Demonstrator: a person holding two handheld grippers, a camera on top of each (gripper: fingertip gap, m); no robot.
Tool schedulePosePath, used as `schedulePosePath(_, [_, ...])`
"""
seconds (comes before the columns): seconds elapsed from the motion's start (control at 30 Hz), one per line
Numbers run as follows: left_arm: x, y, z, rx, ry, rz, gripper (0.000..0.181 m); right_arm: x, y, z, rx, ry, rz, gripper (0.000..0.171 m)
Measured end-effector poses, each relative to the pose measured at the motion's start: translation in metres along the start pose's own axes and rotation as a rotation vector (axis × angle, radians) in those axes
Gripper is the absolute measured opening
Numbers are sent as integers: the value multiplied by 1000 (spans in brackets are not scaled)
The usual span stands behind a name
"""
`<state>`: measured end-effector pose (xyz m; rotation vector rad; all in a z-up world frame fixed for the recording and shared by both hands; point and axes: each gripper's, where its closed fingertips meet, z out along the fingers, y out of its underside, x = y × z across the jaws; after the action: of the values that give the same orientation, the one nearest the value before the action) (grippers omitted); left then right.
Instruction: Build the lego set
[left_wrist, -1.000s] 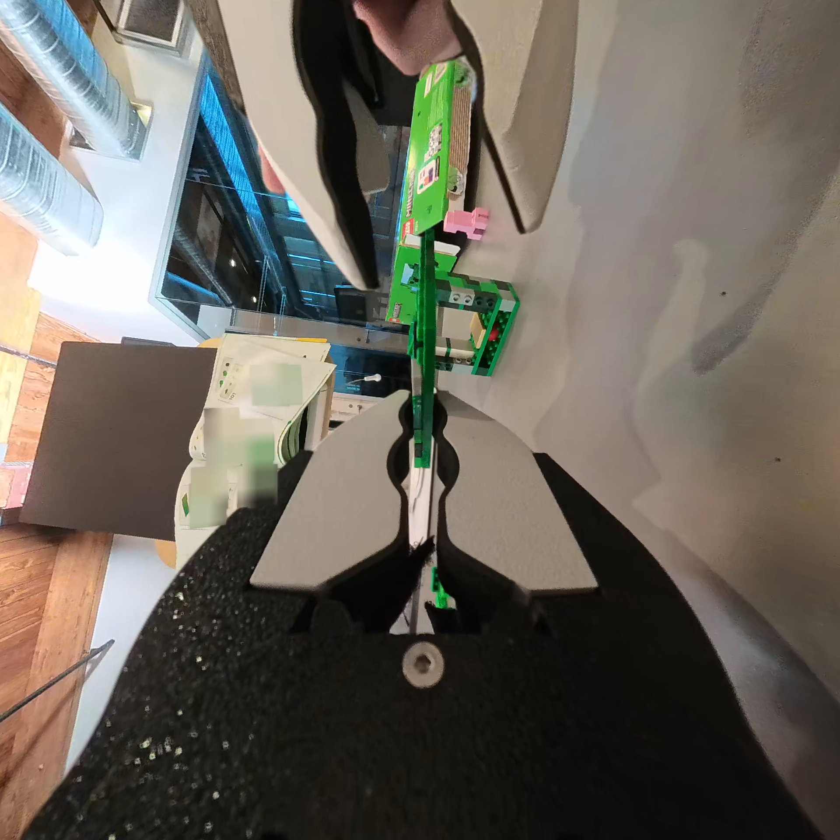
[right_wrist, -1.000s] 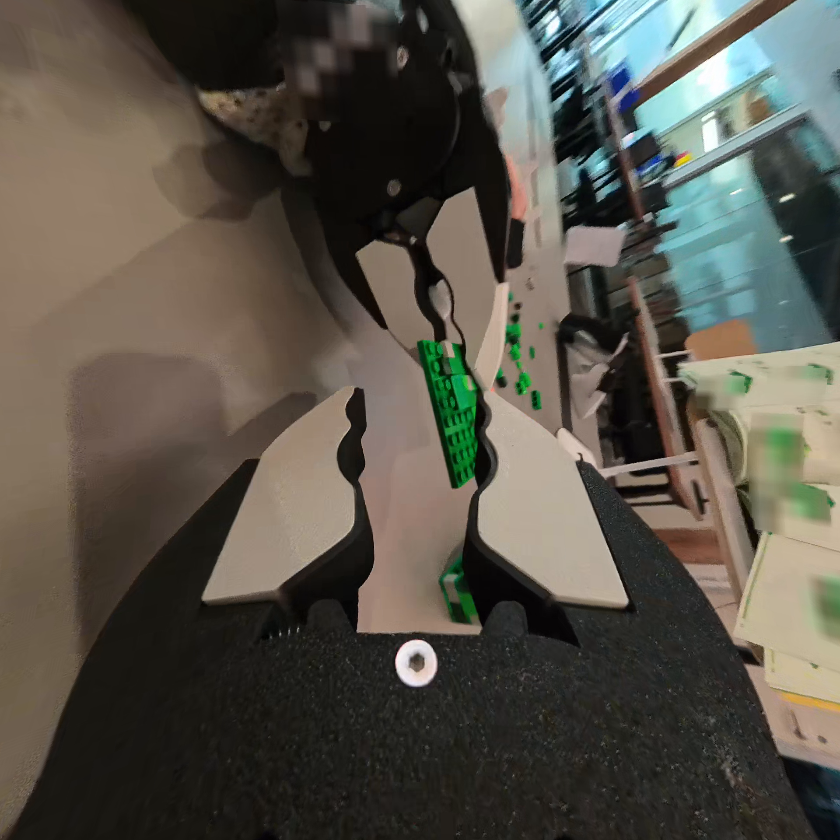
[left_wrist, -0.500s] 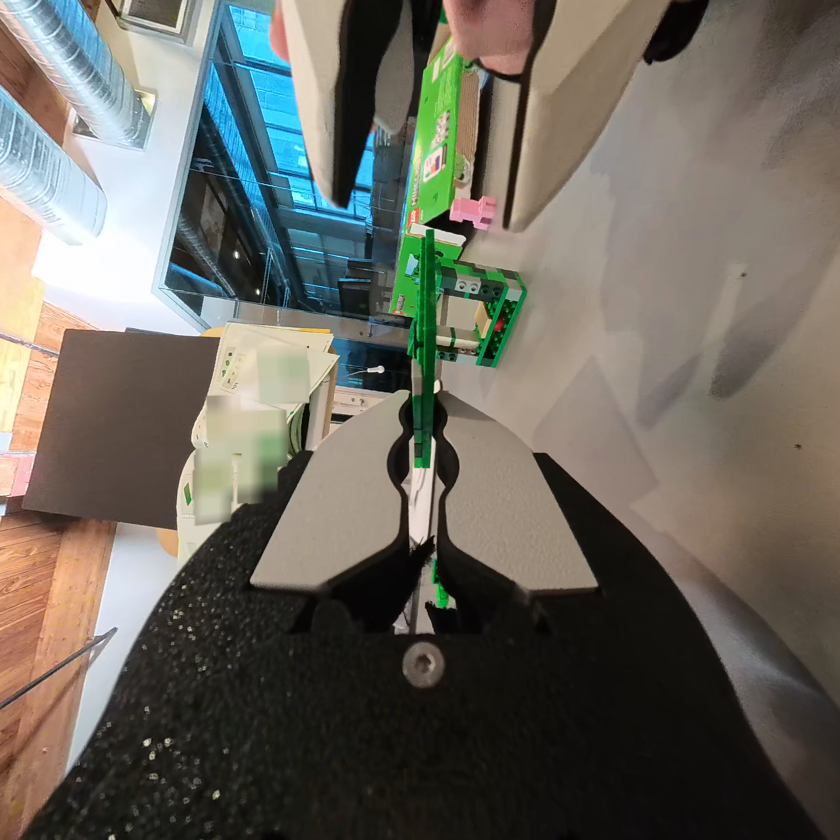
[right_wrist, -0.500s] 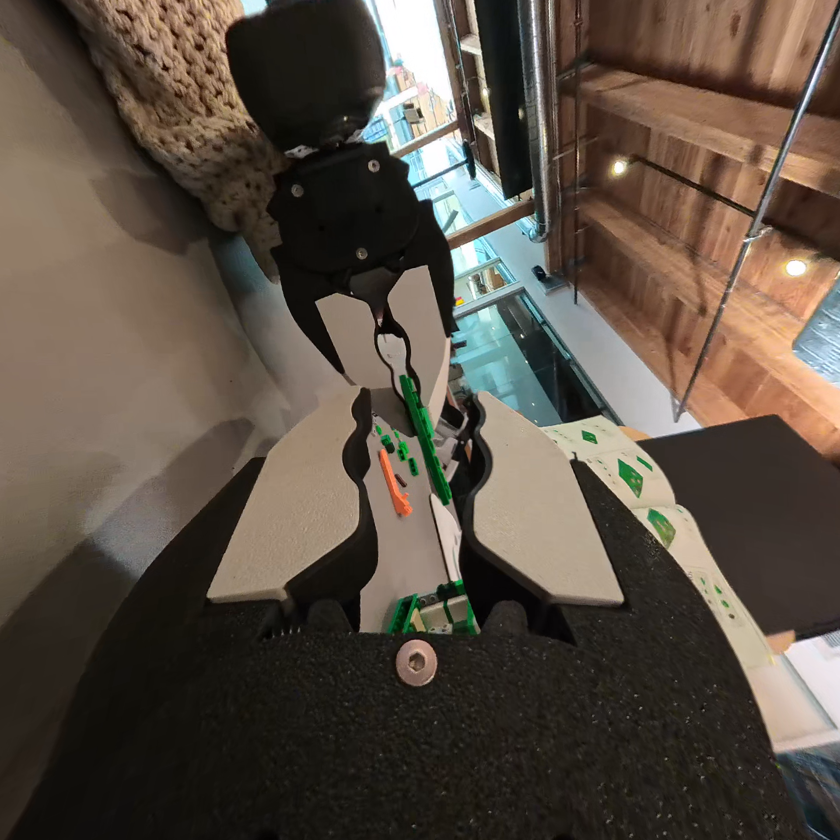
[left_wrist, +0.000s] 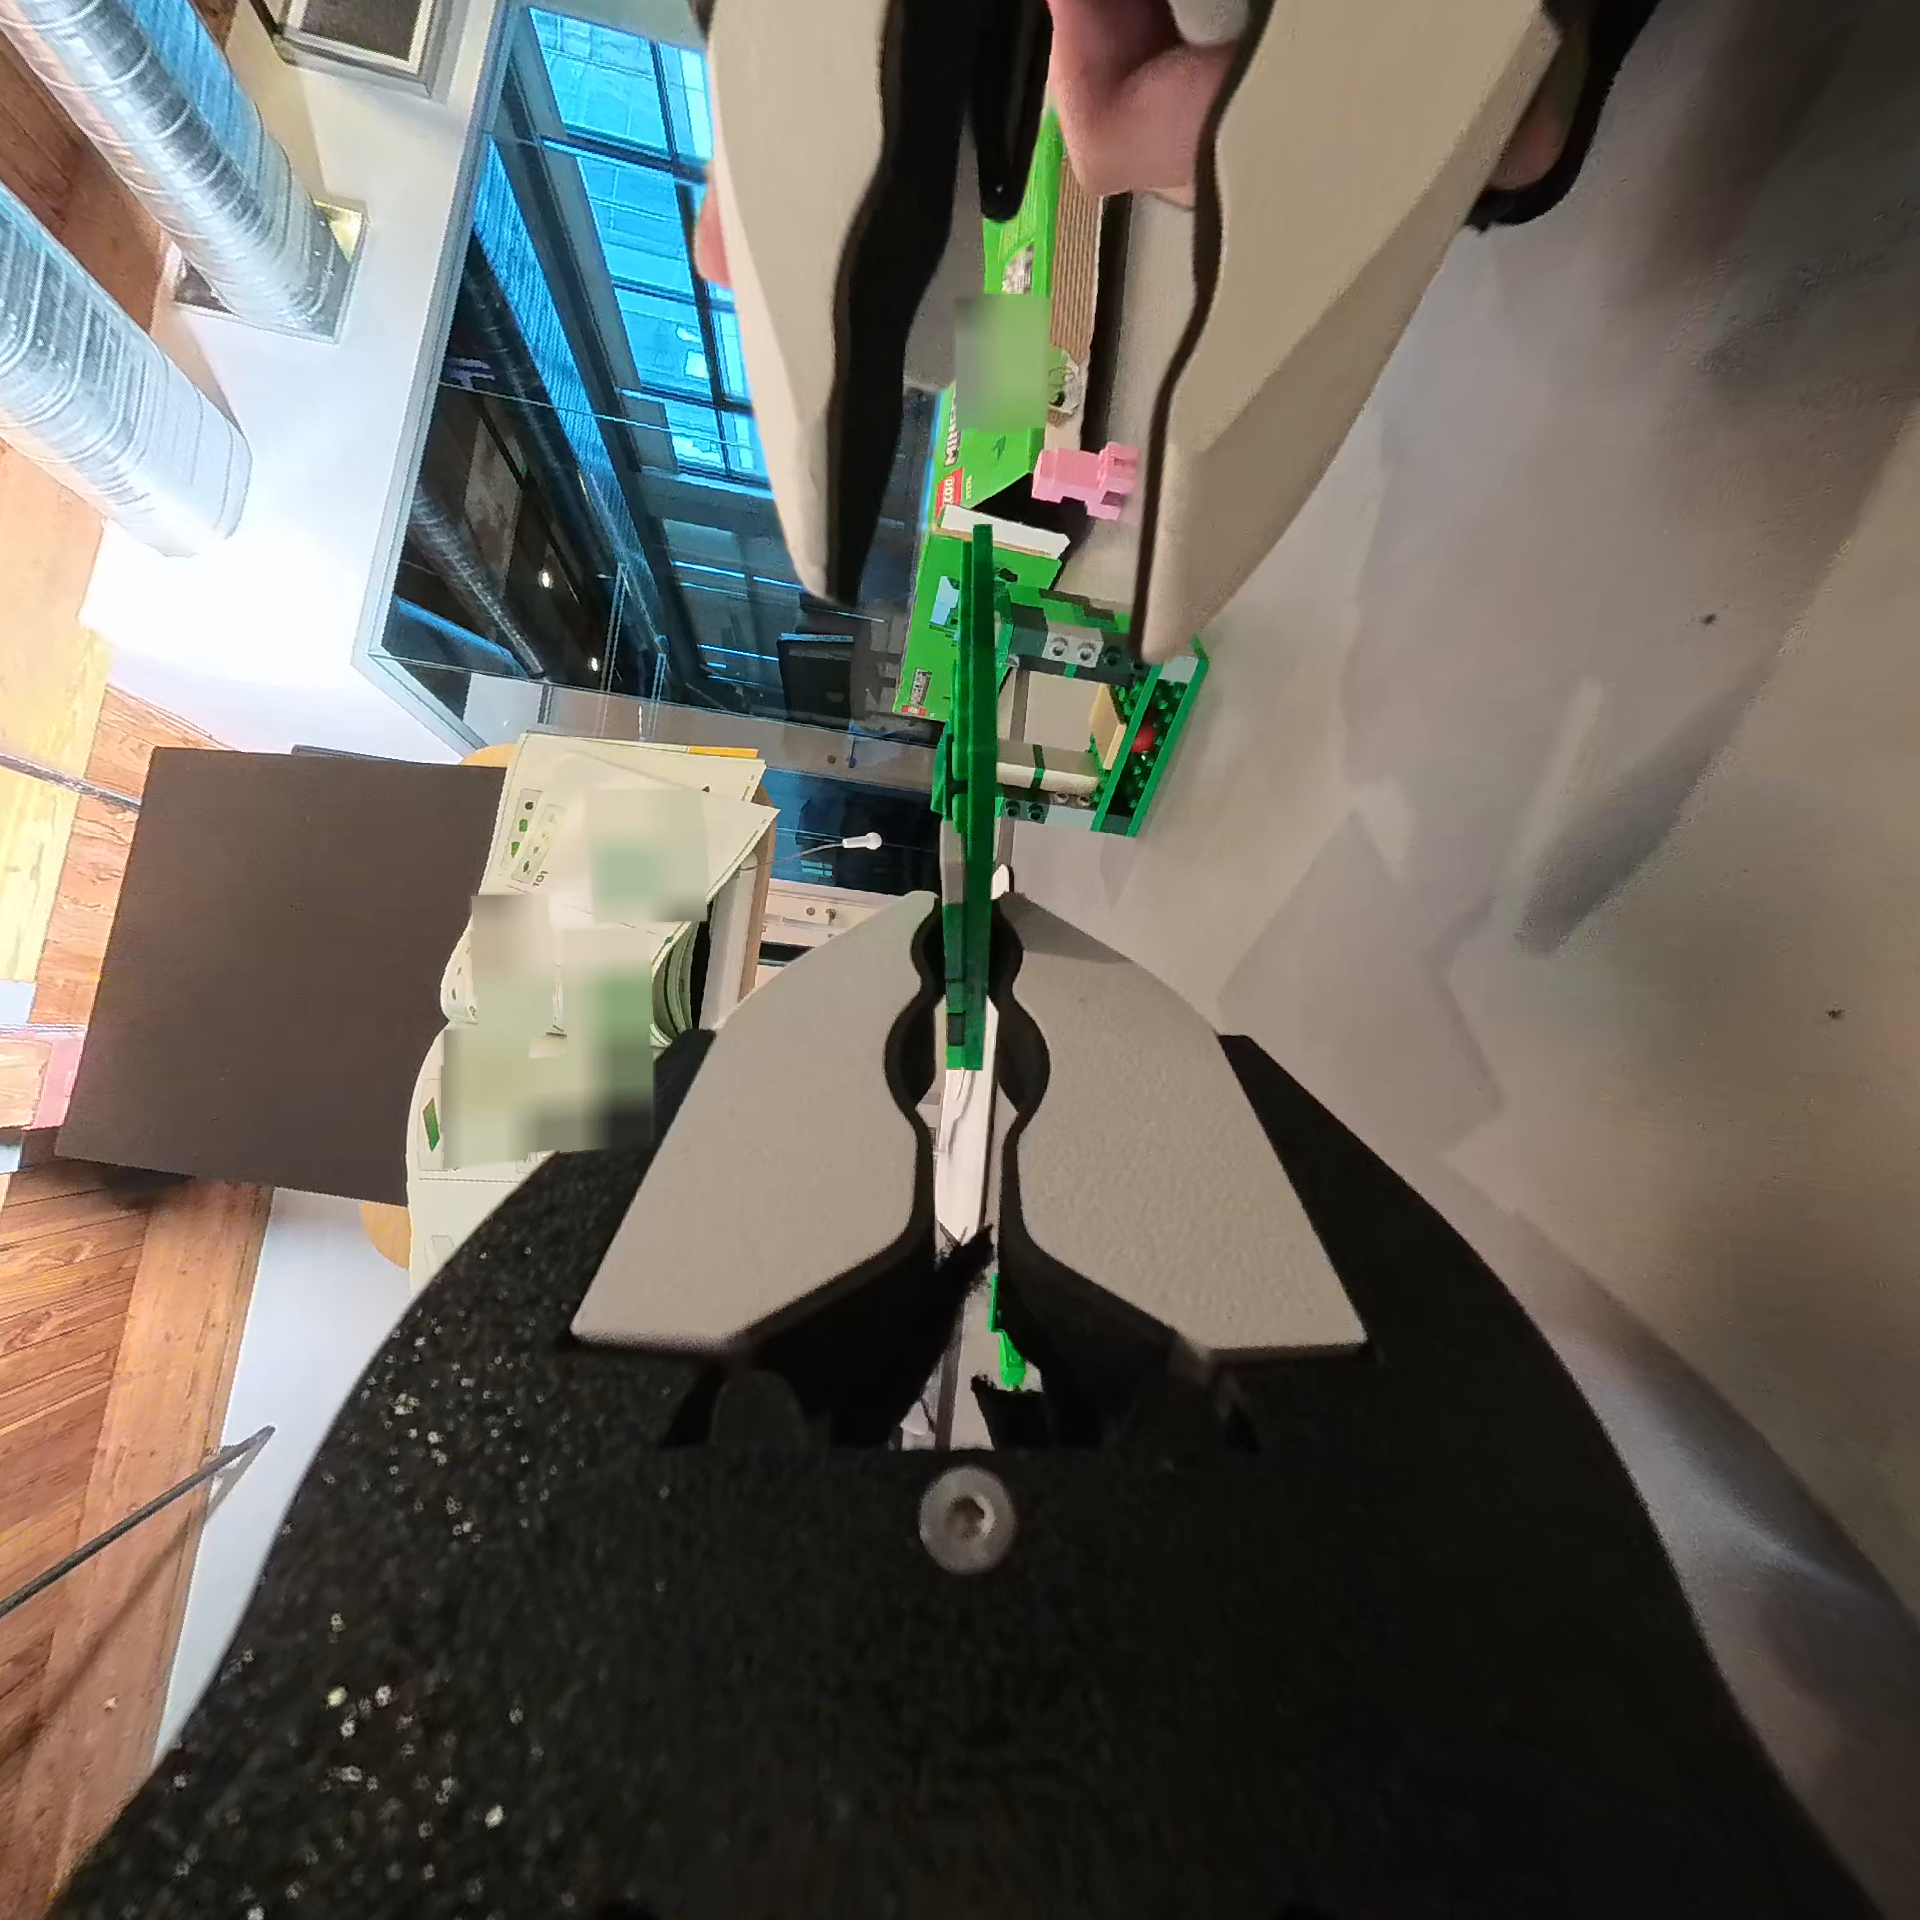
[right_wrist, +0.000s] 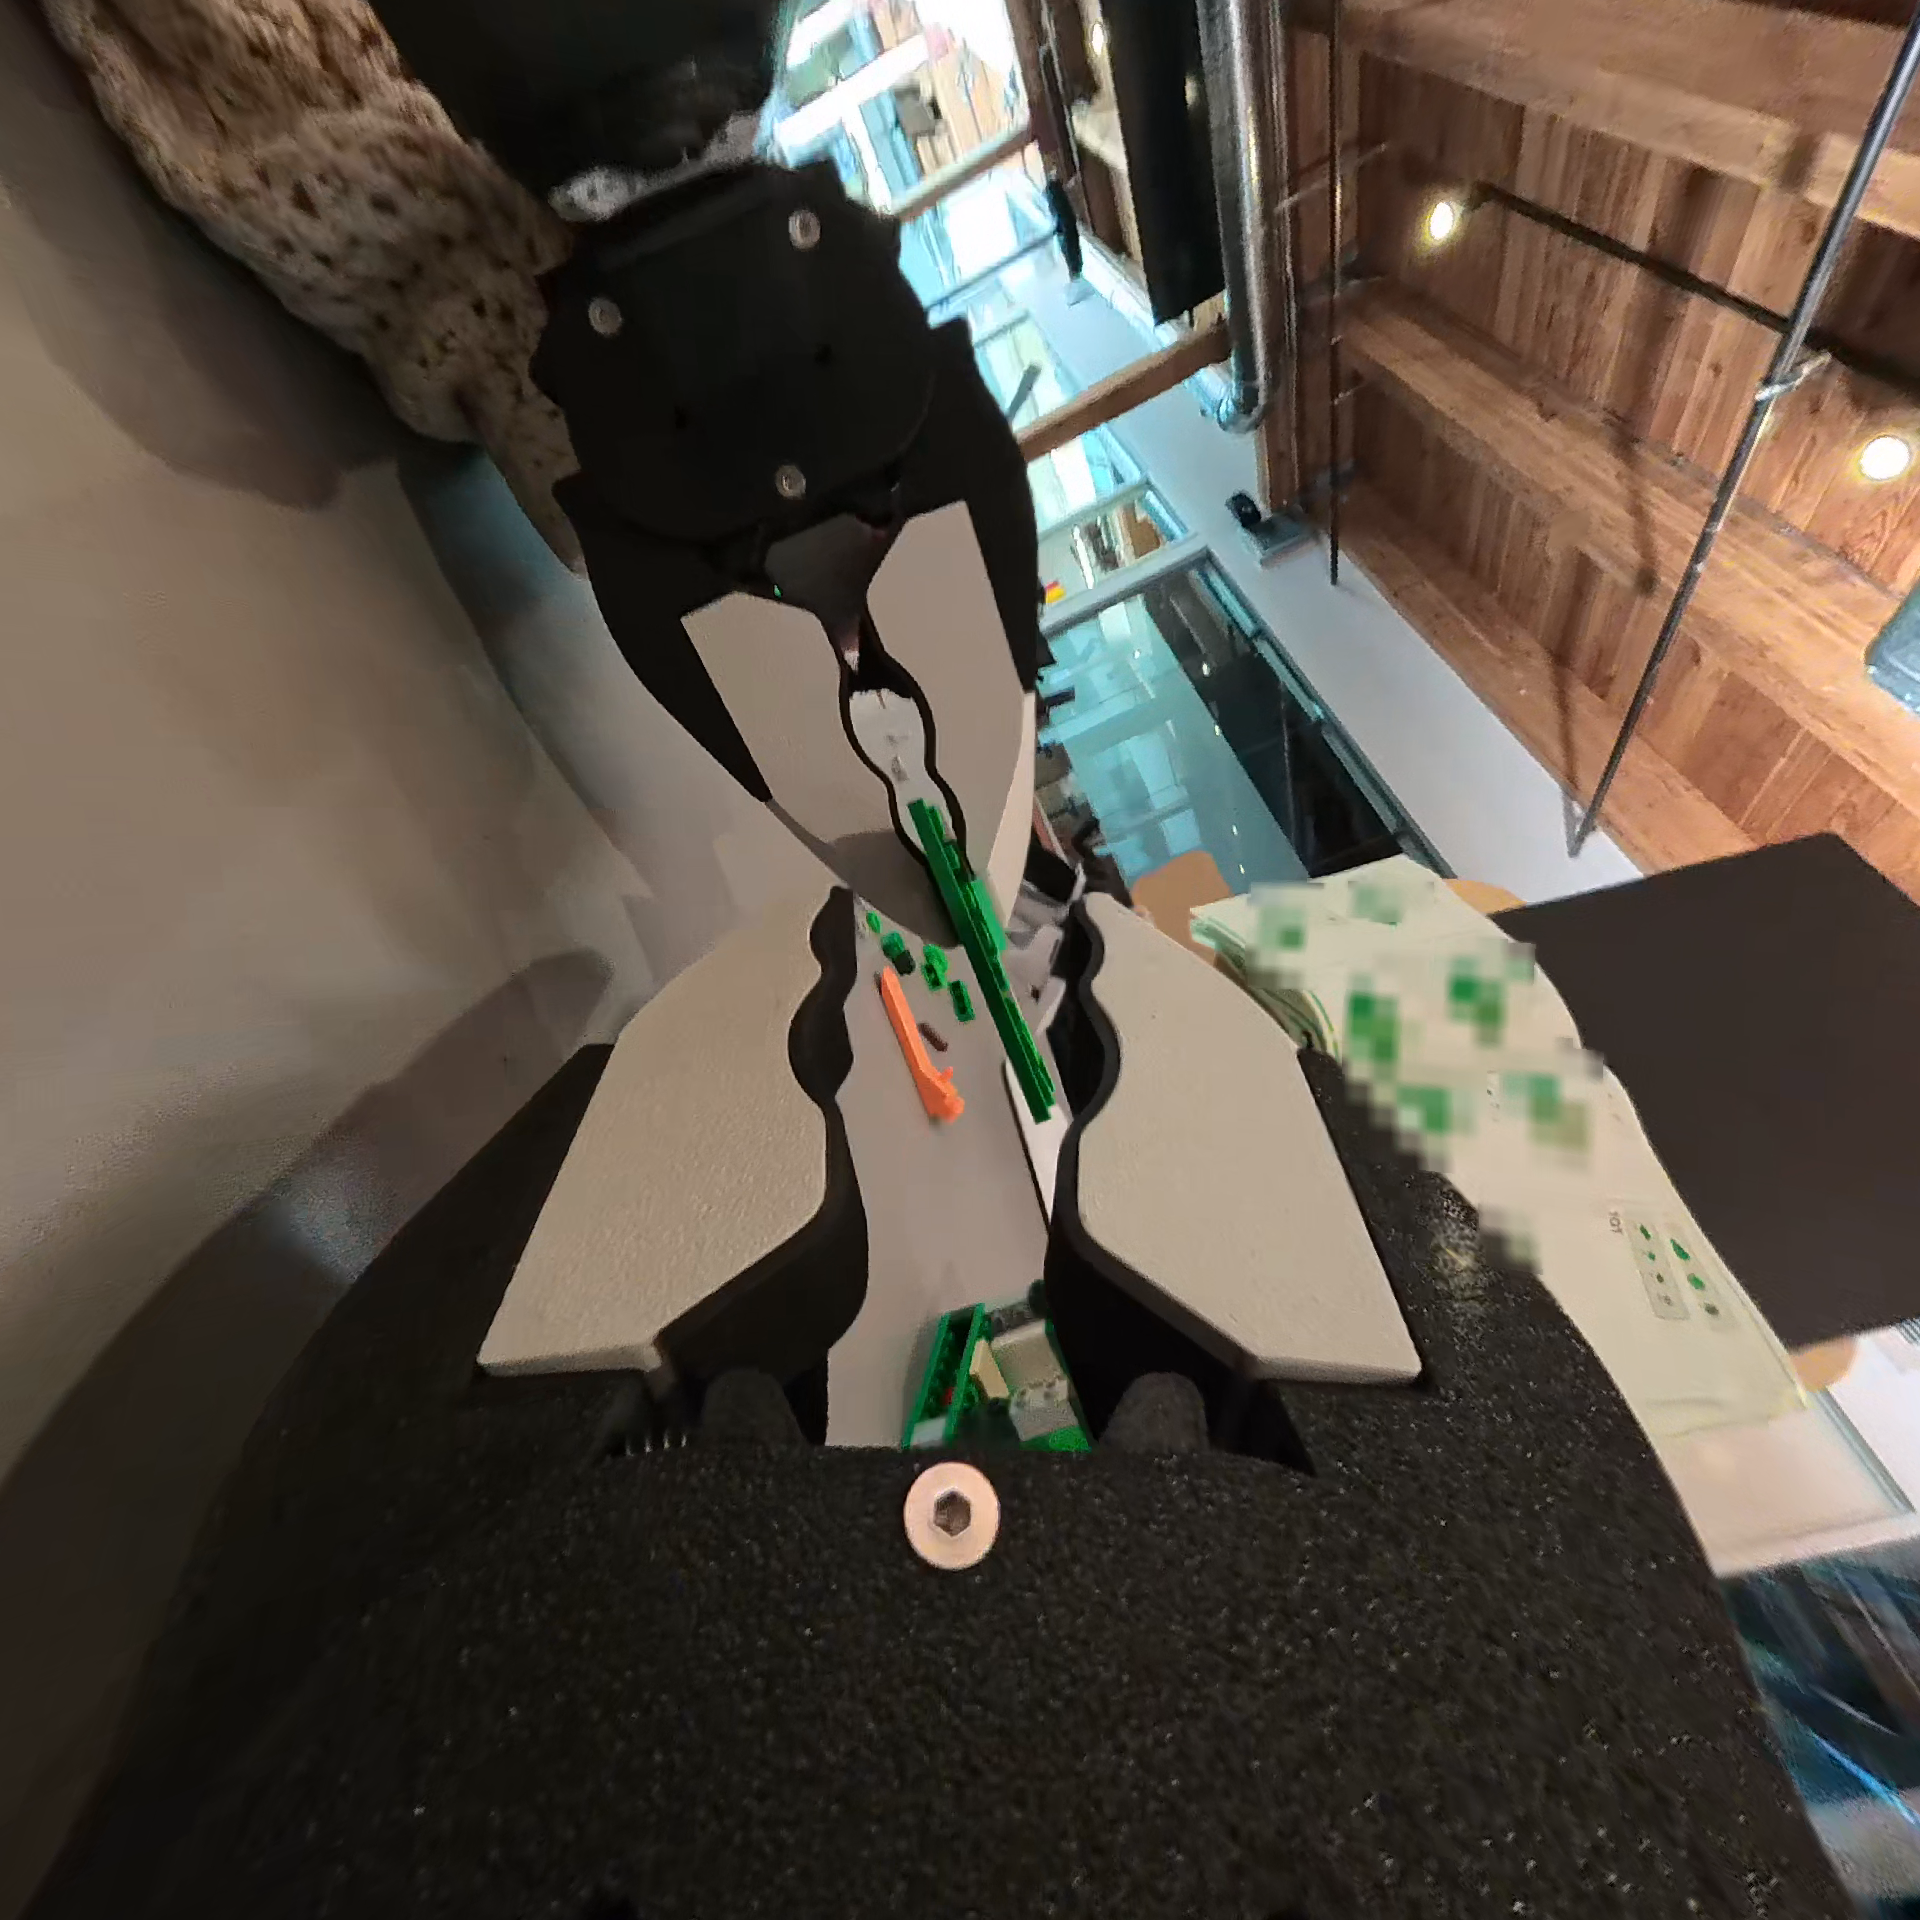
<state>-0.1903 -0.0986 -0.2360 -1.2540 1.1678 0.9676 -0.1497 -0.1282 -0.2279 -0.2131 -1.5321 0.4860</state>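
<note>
**A:** What has hold of what?

**B:** The left gripper (left_wrist: 971, 935) has its grey fingers closed edge-on against a thin flat green Lego plate (left_wrist: 975, 748), which sticks out forward past the fingertips. The right gripper (right_wrist: 951, 1018) stands wide apart with nothing in it; the plate's free end lies in the gap between its fingers, nearer the right-hand one, and I cannot tell whether it touches.

**A:** So the step in hand?

**B:** My reading: take the free end with the right gripper, either to steady the plate or to pass it over. The partly built green, grey and tan Lego model (left_wrist: 1081, 727) sits on the pale grey table (left_wrist: 1558, 727) just beyond, so the plate may belong on it.

**A:** How to do it well?

**B:** Centre the gap on the plate before closing, so both pads meet its flat faces together. Closing off-centre would push the plate sideways and lever it in the left grip. Keep the left one tight until the right has seated.

**A:** Anything else around?

**B:** An orange brick separator (right_wrist: 920, 1044) and small loose green pieces (right_wrist: 925, 961) lie on the table beneath, a small pink Lego figure (left_wrist: 1086, 480) stands beside the green set box (left_wrist: 997, 468), and the open instruction booklet (right_wrist: 1455, 1039) lies off to one side.
</note>
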Motion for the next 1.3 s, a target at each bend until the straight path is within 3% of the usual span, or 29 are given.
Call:
schedulePosePath(0.17, [2, 1, 1, -6, 14, -10, 6, 0, 13, 7, -113, 7, -89, 38])
schedulePosePath(0.37, [4, 0, 1, -5, 26, -7, 6, -4, 16, 14, -173, 12, -233, 27])
schedulePosePath(0.93, [11, -2, 2, -11, 51, 35, 5, -6, 19, 17, -219, 10, -314, 8])
schedulePosePath(1.3, [11, -3, 2, -40, 43, 91, 5, -9, 20, 17, -260, -20, -361, 8])
